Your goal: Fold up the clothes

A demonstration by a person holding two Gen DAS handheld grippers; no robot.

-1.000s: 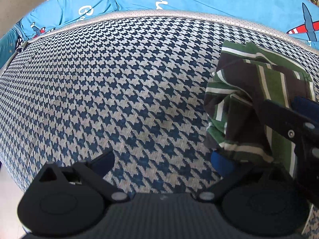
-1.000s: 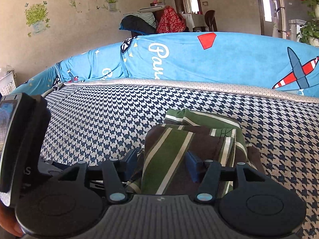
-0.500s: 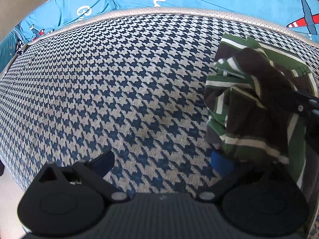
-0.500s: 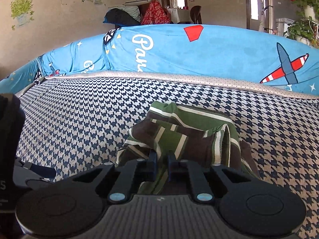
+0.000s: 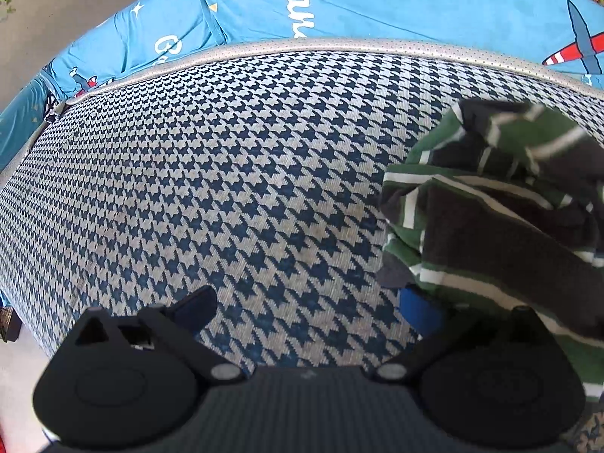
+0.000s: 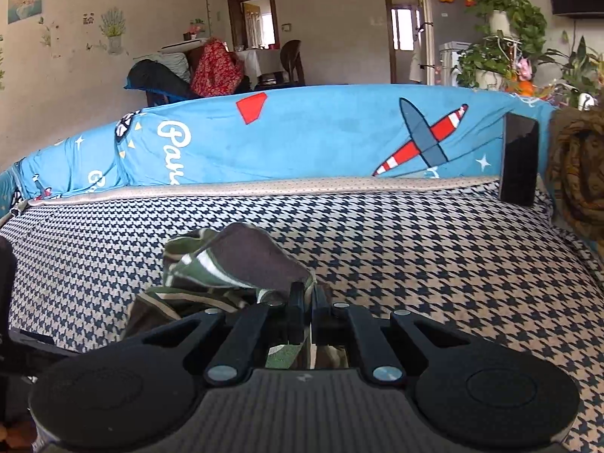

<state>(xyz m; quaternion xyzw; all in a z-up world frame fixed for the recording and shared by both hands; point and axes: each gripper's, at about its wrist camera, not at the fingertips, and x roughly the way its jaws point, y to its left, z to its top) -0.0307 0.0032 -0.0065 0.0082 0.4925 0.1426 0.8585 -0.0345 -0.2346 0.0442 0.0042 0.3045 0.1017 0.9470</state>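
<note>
A houndstooth sofa seat meets a blue airplane-print backrest cover. Behind stand a beige stickered wall, two daylit doorways, and potted plants.

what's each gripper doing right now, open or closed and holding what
Left gripper: open, jaws wide apart, holding nothing; one jaw sits against the striped garment.
Right gripper: closed on the striped garment, lifting a fold.

A sofa seat in blue-and-cream houndstooth carries a rumpled green-and-brown striped garment, with a dark phone propped at its back edge
</note>
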